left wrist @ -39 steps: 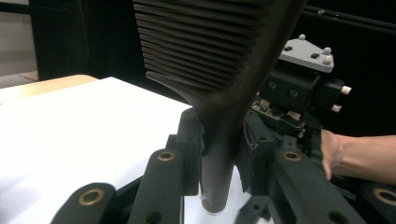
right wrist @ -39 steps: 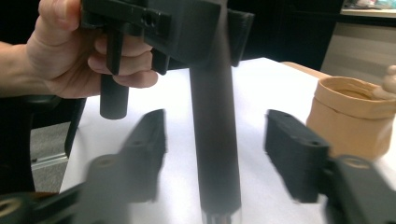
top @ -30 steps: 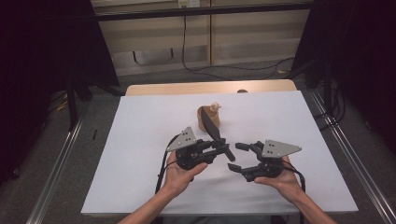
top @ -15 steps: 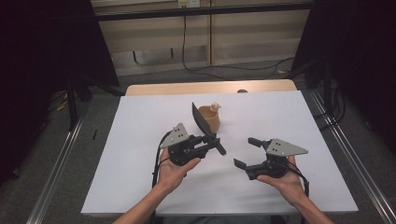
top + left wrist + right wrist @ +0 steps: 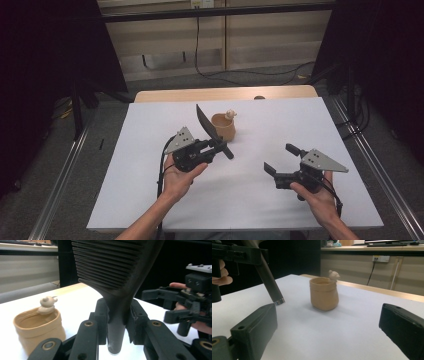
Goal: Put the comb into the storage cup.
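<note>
A black comb (image 5: 206, 124) with fine ribbed teeth stands tilted upward, and my left gripper (image 5: 218, 146) is shut on its round handle (image 5: 115, 337). Just behind the comb sits a tan cup (image 5: 223, 127) with a small figure on its rim. My right gripper (image 5: 281, 159) hangs over the white board to the right, well apart from the comb. Its jaws have just been opening and hold nothing. In the right gripper view the cup (image 5: 324, 293) stands ahead between the wide jaws, with the comb handle (image 5: 268, 282) at the upper left.
The white board (image 5: 250, 200) covers the table, and a wooden edge (image 5: 225, 94) shows behind it. Metal rails (image 5: 60, 200) run along both sides. A black cable hangs on the far wall.
The two grippers have drawn apart: the left went left with the comb, which tipped up to stand steeper. The right moved right and its jaws spread wide.
</note>
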### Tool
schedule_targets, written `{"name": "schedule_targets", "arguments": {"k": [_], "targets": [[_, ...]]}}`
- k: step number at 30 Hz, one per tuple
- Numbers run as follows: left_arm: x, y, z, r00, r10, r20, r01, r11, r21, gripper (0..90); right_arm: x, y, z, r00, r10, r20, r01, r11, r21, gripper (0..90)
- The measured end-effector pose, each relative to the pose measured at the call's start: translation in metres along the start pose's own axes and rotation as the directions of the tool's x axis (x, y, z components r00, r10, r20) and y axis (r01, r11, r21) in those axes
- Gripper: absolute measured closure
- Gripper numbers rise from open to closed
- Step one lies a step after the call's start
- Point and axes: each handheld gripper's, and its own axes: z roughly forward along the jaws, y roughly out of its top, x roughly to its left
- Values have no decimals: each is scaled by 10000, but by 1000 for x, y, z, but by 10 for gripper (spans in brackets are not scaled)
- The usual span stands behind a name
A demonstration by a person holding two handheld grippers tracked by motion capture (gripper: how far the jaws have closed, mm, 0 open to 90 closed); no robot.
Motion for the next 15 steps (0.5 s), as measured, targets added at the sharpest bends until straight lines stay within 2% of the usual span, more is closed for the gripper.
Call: {"name": "schedule_targets", "arguments": {"k": [3, 7, 15], "targets": [[5, 0, -2, 9998, -92, -183, 93, 9999, 43, 730, -1, -1, -5, 9994, 75, 337, -73, 10000, -62, 12], [9, 1, -4, 9996, -7, -271, 10, 9999, 112, 730, -3, -2, -14, 9976, 91, 686, -79, 9998, -182, 0], [15, -1, -2, 9989, -36, -457, 60, 9986, 519, 730, -10, -6, -34, 9939, 91, 1098, -67, 9997, -224, 5]]}}
